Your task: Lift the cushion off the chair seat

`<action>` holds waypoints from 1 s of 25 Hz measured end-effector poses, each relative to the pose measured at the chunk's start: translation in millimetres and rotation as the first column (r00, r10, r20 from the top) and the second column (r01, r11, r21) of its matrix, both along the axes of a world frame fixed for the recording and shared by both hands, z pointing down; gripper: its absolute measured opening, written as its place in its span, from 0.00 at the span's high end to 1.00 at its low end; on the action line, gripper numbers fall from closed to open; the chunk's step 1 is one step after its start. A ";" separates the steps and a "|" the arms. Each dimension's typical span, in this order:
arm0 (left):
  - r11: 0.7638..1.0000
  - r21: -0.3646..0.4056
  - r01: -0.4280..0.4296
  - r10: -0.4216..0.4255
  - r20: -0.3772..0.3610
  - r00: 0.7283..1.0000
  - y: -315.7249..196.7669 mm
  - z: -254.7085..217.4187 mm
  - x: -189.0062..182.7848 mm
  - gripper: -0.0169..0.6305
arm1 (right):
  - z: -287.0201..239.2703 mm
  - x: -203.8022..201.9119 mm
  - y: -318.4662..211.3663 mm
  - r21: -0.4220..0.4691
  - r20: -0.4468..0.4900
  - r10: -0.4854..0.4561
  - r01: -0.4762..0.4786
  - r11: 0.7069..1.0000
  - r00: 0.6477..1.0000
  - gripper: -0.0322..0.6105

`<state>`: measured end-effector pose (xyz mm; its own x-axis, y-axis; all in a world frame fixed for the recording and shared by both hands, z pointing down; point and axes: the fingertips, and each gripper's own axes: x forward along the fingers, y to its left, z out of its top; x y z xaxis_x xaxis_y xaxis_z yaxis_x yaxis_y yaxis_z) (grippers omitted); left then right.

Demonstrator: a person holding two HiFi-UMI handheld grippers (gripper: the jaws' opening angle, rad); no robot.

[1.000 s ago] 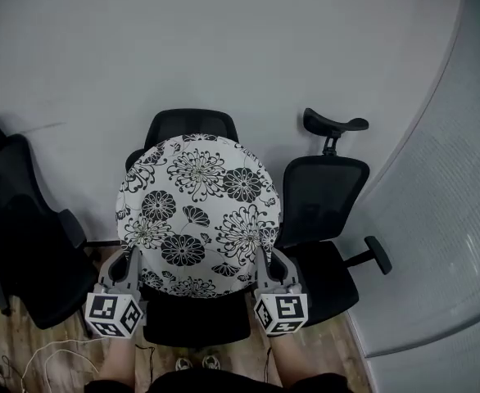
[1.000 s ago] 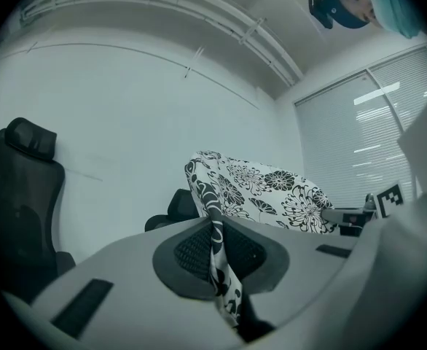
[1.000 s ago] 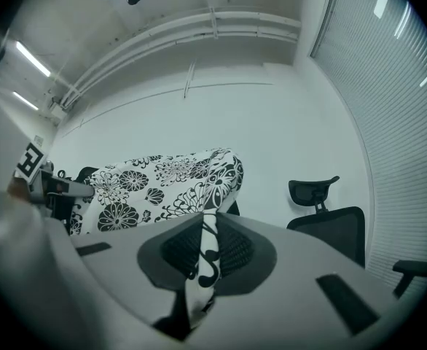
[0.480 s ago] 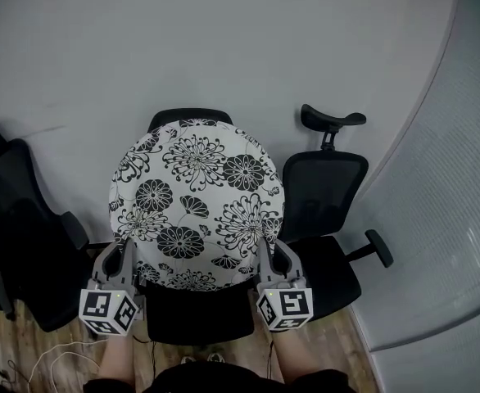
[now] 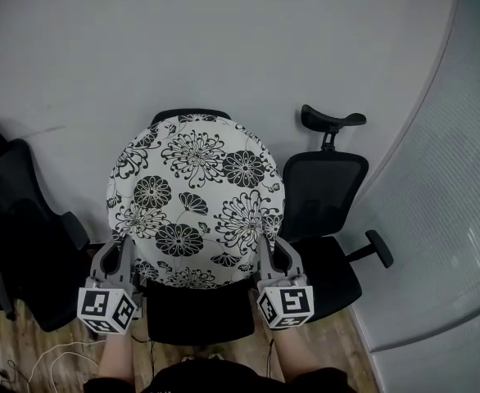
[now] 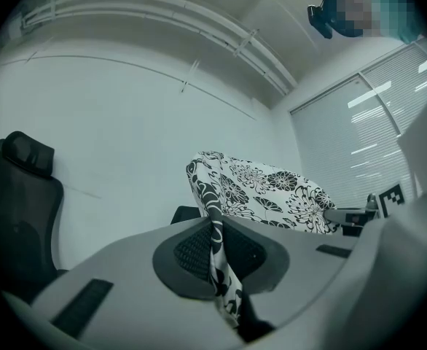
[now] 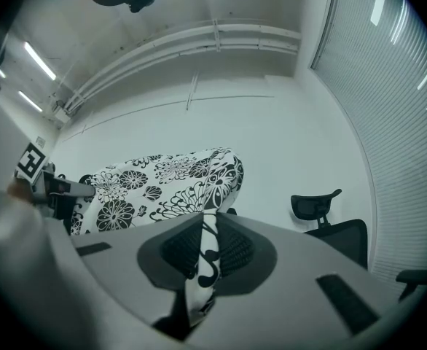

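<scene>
A round white cushion [image 5: 195, 199] with black flowers hangs in the air above a black office chair [image 5: 192, 309], hiding most of its backrest. My left gripper [image 5: 125, 248] is shut on the cushion's near left edge and my right gripper [image 5: 264, 246] is shut on its near right edge. In the left gripper view the cushion's [image 6: 261, 192] fabric edge is pinched between the dark pads [image 6: 192, 250]. In the right gripper view the cushion [image 7: 162, 184] is likewise clamped between the ribbed pads [image 7: 232, 250].
A second black office chair [image 5: 330, 195] with a headrest and armrest stands right of the first one. More black chairs [image 5: 23, 236] crowd the left. A grey wall lies behind, window blinds [image 5: 461, 219] curve along the right, and cables lie on the wooden floor [image 5: 27, 359].
The cushion has risen and tipped away from me, covering more of the chair's backrest. Both grippers moved slightly with it and kept their hold.
</scene>
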<state>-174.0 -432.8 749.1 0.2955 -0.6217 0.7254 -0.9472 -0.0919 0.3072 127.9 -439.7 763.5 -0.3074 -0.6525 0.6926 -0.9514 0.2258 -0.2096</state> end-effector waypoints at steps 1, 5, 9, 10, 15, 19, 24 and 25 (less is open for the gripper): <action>1.000 0.000 0.000 0.000 0.001 1.000 0.1 -0.1 0.2 0.94 | 0.1 0.0 -0.3 0.000 -0.001 -0.003 0.003 1.000 1.000 0.89; 1.000 0.002 0.000 0.000 0.005 1.000 -0.2 0.2 0.4 0.94 | 1.9 0.4 -1.0 -0.001 0.002 -0.009 0.009 1.000 1.000 0.89; 1.000 0.013 0.001 -0.001 0.006 1.000 0.3 0.5 0.1 0.94 | 4.2 0.9 0.1 0.001 0.004 -0.007 0.007 1.000 1.000 0.89; 1.000 0.015 0.000 -0.001 0.006 1.000 0.4 0.6 0.0 0.94 | 4.5 0.7 0.3 0.001 0.005 -0.006 0.006 1.000 1.000 0.89; 1.000 0.018 0.001 -0.001 0.006 1.000 0.0 0.0 0.1 0.94 | 5.2 0.7 0.5 -0.003 -0.004 -0.013 0.013 1.000 1.000 0.89; 1.000 0.020 0.001 -0.002 0.006 1.000 -0.4 -0.4 -0.4 0.94 | 5.9 0.4 0.6 -0.008 -0.003 -0.015 0.015 1.000 1.000 0.89; 1.000 0.018 0.000 0.000 0.007 1.000 -0.5 0.4 -0.5 0.94 | 6.2 0.3 -0.1 -0.008 -0.014 -0.024 0.024 1.000 1.000 0.89; 1.000 0.018 0.000 0.000 0.007 1.000 -0.4 0.7 -0.5 0.94 | 6.4 0.4 -0.3 -0.007 -0.015 -0.024 0.024 1.000 1.000 0.89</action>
